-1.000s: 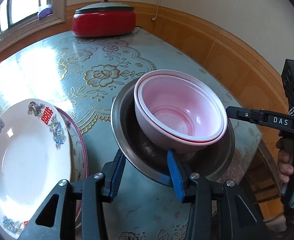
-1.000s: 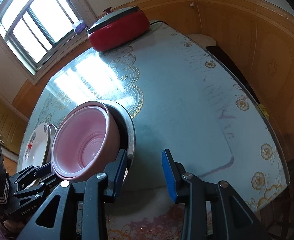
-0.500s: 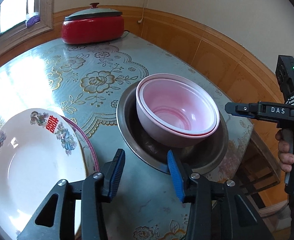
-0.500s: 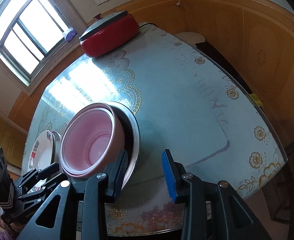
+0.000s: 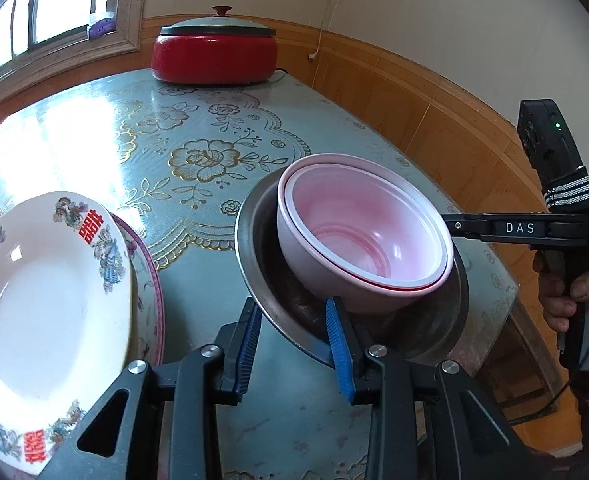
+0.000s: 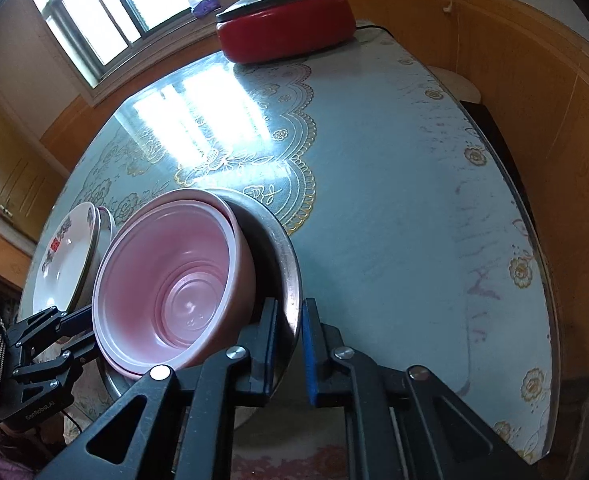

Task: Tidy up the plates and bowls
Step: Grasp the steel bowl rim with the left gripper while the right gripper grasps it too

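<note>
Left of the steel basin (image 5: 434, 328), my landmark, I see 2 flowered plates (image 5: 50, 300) stacked, the white one on top, so that pile looks settled. My left gripper (image 5: 294, 344) sits at the basin's near-left rim with a wide gap between its blue pads; the rim appears to run between them, ungripped. Inside the basin, 2 nested pink bowls (image 5: 366, 240) lean toward its right side. At the basin's right rim, my right gripper (image 6: 290, 344) has narrowed nearly onto the metal edge, pinching it, I judge, to carry basin and bowls together. Far behind the basin on the counter (image 6: 394, 200) stands a red cooker (image 5: 214, 56).
</note>
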